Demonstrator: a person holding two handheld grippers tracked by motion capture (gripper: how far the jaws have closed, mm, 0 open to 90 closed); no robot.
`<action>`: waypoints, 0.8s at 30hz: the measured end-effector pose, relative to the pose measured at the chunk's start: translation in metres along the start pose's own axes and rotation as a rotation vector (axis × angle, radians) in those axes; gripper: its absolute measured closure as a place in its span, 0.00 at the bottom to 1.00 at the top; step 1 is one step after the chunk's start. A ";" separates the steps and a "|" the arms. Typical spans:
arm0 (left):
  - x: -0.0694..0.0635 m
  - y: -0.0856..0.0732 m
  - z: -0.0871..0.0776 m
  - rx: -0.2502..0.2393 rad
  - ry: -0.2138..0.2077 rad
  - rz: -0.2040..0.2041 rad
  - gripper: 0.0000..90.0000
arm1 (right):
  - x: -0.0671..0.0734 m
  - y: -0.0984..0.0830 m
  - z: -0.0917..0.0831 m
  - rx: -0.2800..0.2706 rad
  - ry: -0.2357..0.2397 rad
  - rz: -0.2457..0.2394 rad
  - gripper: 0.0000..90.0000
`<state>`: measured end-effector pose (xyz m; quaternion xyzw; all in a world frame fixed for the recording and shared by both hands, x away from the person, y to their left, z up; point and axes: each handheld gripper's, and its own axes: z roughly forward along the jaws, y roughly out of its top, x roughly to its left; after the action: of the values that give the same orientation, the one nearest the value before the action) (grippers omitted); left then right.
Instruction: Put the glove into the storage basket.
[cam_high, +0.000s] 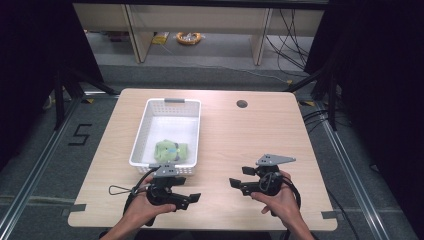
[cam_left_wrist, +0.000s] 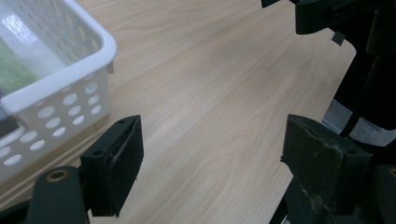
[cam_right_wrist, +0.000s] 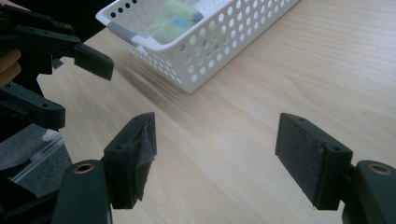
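I hold my left gripper (cam_high: 192, 199) and right gripper (cam_high: 239, 178) wide with nothing between them, over the near table (cam_high: 250, 135), right of the white basket (cam_high: 192, 145) with a green toy (cam_high: 171, 151).

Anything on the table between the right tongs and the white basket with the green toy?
Nothing: bare wood separates the right tongs from the basket holding the green toy, as the right gripper view shows.

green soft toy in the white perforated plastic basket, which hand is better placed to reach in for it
Left, probably. The left gripper sits right by the near end of the white perforated plastic basket, where the green soft toy lies. The right gripper is farther off across bare table. Both have open, empty jaws.
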<state>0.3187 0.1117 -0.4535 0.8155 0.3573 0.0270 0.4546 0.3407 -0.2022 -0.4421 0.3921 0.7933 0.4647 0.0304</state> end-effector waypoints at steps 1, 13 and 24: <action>-0.001 -0.002 0.001 0.003 0.005 -0.001 0.22 | 0.000 -0.003 0.001 -0.001 0.004 0.007 0.33; -0.002 -0.021 0.005 0.017 0.008 -0.001 0.22 | 0.001 -0.028 -0.003 0.003 -0.003 0.013 0.31; -0.007 -0.036 0.006 0.048 0.030 0.037 0.22 | 0.005 -0.047 -0.003 -0.004 0.015 -0.014 0.27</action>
<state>0.2958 0.1151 -0.4827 0.8320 0.3496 0.0389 0.4290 0.3079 -0.2133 -0.4745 0.3831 0.7953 0.4690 0.0287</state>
